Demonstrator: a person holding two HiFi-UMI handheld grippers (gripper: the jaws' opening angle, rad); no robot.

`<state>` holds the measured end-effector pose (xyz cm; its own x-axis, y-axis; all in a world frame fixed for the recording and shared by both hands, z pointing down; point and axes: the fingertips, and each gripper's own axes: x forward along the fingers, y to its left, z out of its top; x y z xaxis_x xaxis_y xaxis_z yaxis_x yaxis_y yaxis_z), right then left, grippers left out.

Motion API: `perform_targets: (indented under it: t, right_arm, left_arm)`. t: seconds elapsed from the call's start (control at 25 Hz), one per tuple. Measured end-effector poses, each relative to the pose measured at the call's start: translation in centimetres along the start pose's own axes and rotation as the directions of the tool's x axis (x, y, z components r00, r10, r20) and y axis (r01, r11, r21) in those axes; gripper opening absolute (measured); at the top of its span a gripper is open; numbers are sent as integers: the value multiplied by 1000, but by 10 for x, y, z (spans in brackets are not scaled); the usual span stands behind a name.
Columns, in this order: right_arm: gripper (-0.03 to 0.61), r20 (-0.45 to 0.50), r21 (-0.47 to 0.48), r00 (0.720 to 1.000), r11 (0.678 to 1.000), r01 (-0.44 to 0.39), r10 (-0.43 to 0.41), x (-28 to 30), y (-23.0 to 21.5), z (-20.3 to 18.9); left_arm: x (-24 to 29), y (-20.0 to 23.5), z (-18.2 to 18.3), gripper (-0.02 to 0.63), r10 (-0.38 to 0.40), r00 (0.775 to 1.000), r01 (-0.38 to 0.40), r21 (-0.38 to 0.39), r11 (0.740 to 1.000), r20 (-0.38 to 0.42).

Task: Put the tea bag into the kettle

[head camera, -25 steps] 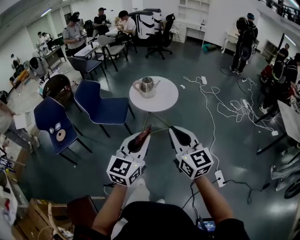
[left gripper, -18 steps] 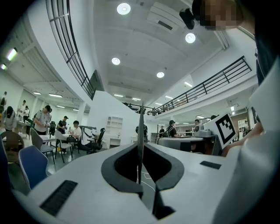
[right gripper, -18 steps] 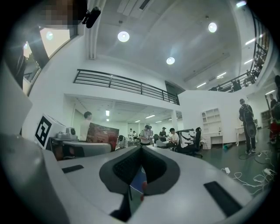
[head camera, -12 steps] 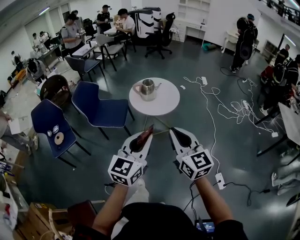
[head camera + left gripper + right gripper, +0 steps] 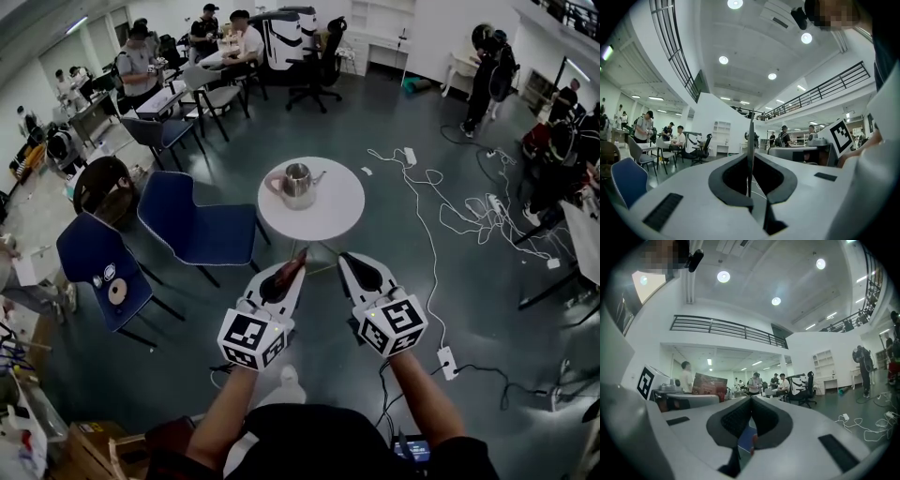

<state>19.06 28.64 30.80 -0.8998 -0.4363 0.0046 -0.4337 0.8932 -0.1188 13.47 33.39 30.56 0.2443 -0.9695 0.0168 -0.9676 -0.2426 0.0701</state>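
Since a second ago the round white table and the kettle on it have slid a little lower and grown larger in the head view, and the blue chairs have drifted toward the left edge. Both grippers sit at the same spot in that view as before.

The only clear print is the black-and-white square marker on each gripper's cube. One blue chair carries two round stickers on its seat, too small to read. The print on the tea bag cannot be made out in any view.

The tea bag is a thin, flat, reddish-brown sachet. The left gripper view shows it edge-on as a narrow upright strip that rises above the jaw tips. The kettle is shiny metal, rounded, with a curved spout to the right and a handle to the left. The tabletop is smooth and matte. White cables loop over the dark, glossy floor to its right.

The left gripper has its jaws nearly together, pinching the tea bag between the dark ribbed pads. The right gripper has its jaws closed on each other with nothing between them. Both are white moulded shells that point toward the table, side by side and apart from each other. The kettle stands on the far left part of the tabletop, well beyond both grippers' tips, and the tea bag is outside it, in the left gripper.
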Motion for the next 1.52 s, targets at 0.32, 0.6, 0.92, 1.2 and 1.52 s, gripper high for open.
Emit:
perform_targets:
  t: [0.32, 0.6, 0.92, 1.2, 1.52]
  right_arm:
    - [18, -11, 19, 1000, 1000, 19, -19, 72, -21, 0]
    - [18, -16, 1, 999, 999, 43, -43, 134, -22, 7]
    - [18, -38, -31, 995, 996, 87, -88, 177, -16, 0]
    - [18, -57, -58, 992, 993, 105, -109, 197, -15, -8]
    - [18, -61, -55, 991, 992, 116, -119, 219, -48, -14]
  left_arm:
    - [30, 69, 1, 27, -2, 1000, 2, -20, 1000, -2]
    - [43, 133, 6, 28, -15, 1000, 15, -15, 1000, -10]
    - [39, 191, 5, 28, -26, 1000, 26, -4, 1000, -2]
    - [40, 218, 0, 27, -34, 999, 34, -25, 999, 3]
    - [76, 232, -12, 26, -44, 999, 43, -36, 998, -9]
